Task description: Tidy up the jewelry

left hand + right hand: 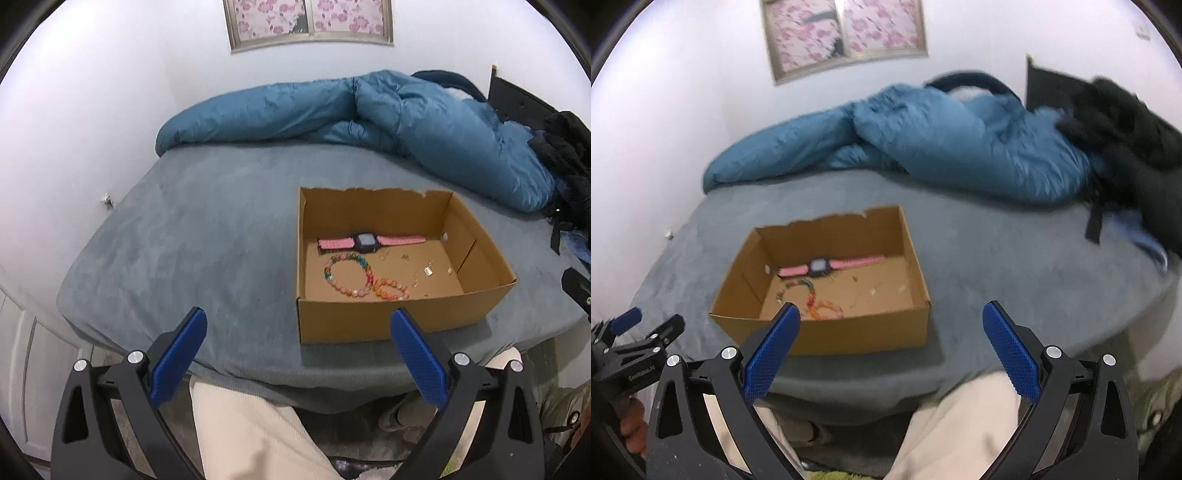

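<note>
Right now both my claws hang spread apart with nothing between the pads: the left claw [298, 323] and the right claw [891, 317], each over the near edge of the bed [192, 236]. One open box [480, 291] sits on the bed. Inside it I count one watch [365, 242] with a pink strap, lying along the far wall, two bead bracelets [349, 275] touching each other near the front, and some small gold bits [428, 271], too tiny to count. Behind, a blue quilt [369, 110] is bunched against the wall, with black clothes [569, 155] beside it.
</note>
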A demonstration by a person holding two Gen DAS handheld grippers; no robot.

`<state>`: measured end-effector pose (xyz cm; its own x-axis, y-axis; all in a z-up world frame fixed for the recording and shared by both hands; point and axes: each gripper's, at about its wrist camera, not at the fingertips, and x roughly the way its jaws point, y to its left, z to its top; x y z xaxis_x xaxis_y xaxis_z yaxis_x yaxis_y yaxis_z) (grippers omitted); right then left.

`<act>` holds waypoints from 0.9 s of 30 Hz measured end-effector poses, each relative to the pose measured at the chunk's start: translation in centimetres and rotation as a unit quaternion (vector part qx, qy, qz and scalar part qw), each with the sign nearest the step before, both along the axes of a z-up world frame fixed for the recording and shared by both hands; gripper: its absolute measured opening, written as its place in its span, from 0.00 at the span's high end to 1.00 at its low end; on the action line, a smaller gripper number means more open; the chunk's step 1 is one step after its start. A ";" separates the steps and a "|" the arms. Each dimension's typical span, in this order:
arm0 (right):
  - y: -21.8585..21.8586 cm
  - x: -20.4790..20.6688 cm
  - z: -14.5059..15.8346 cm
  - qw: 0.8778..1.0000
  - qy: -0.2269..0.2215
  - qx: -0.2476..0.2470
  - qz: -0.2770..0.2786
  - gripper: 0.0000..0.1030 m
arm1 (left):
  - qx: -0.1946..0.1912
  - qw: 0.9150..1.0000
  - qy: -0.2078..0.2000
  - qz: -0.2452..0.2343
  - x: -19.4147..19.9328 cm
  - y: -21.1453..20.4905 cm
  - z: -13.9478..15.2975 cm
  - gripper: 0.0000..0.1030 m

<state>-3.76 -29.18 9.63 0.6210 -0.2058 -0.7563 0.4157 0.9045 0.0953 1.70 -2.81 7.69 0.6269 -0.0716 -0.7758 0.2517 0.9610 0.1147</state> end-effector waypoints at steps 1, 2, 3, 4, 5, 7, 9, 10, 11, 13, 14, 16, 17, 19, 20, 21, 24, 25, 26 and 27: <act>0.1 0.2 -0.4 1.000 0.008 -0.002 -0.004 0.08 | 0.004 1.000 0.002 0.003 0.2 0.0 -0.2 0.06; 0.2 0.2 -0.5 1.000 0.013 -0.004 -0.006 0.08 | 0.006 1.000 0.004 0.004 0.3 0.0 -0.3 0.05; 0.2 0.4 -0.9 1.000 0.021 -0.006 -0.010 0.08 | 0.007 1.000 0.006 0.005 0.5 -0.1 -0.4 0.05; 0.3 0.4 -1.1 1.000 0.025 -0.007 -0.011 0.08 | 0.009 1.000 0.010 0.008 0.7 -0.1 -0.5 0.05; 0.4 0.6 -1.4 0.999 0.030 -0.008 -0.012 0.08 | 0.010 1.000 0.014 0.013 0.9 -0.1 -0.7 0.05; 0.4 1.0 -1.7 0.999 0.040 -0.007 -0.012 0.08 | 0.007 1.000 0.021 0.015 1.3 -0.2 -0.8 0.06; 0.4 1.3 -1.9 0.999 0.047 -0.011 -0.010 0.08 | 0.007 1.000 0.025 0.016 1.6 -0.3 -1.0 0.05; 0.4 1.5 -2.0 0.999 0.050 -0.012 -0.006 0.08 | 0.008 1.000 0.026 0.016 1.7 -0.4 -1.1 0.05; 0.4 1.6 -2.1 0.998 0.054 -0.013 -0.004 0.08 | 0.009 0.999 0.027 0.016 1.7 -0.5 -1.2 0.05; 0.3 1.9 -2.2 0.998 0.061 -0.013 0.001 0.08 | 0.007 0.999 0.034 0.016 1.9 -0.8 -1.5 0.06; 0.2 2.0 -2.3 0.998 0.065 -0.013 0.003 0.08 | 0.006 0.999 0.041 0.016 2.0 -0.9 -1.7 0.05; 0.1 2.2 -2.6 0.997 0.071 -0.012 0.005 0.08 | 0.005 0.999 0.049 0.018 2.1 -1.0 -2.0 0.06; 0.1 2.2 -2.6 0.997 0.073 -0.012 0.006 0.08 | 0.004 0.998 0.052 0.020 2.2 -1.1 -2.1 0.06; 0.0 2.4 -2.9 0.997 0.078 -0.011 0.007 0.08 | 0.007 0.998 0.056 0.023 2.3 -1.1 -2.4 0.06; 0.0 2.4 -3.1 0.997 0.081 -0.010 0.009 0.08 | 0.008 0.998 0.057 0.024 2.3 -1.1 -2.5 0.05; 0.0 2.4 -3.2 0.996 0.084 -0.008 0.009 0.08 | 0.008 0.998 0.058 0.026 2.3 -1.1 -2.5 0.06; 0.0 2.6 -3.5 0.996 0.089 -0.009 0.010 0.08 | 0.009 0.998 0.061 0.029 2.3 -1.1 -2.7 0.05; 0.0 2.6 -3.5 0.996 0.089 -0.008 0.011 0.08 | 0.009 0.998 0.062 0.030 2.4 -1.1 -2.8 0.05; 0.0 2.6 -3.6 0.996 0.090 -0.008 0.011 0.08 | 0.009 0.998 0.063 0.030 2.4 -1.0 -2.8 0.05; 0.0 2.6 -3.6 0.996 0.091 -0.008 0.011 0.08 | 0.010 0.997 0.064 0.031 2.4 -1.0 -2.8 0.05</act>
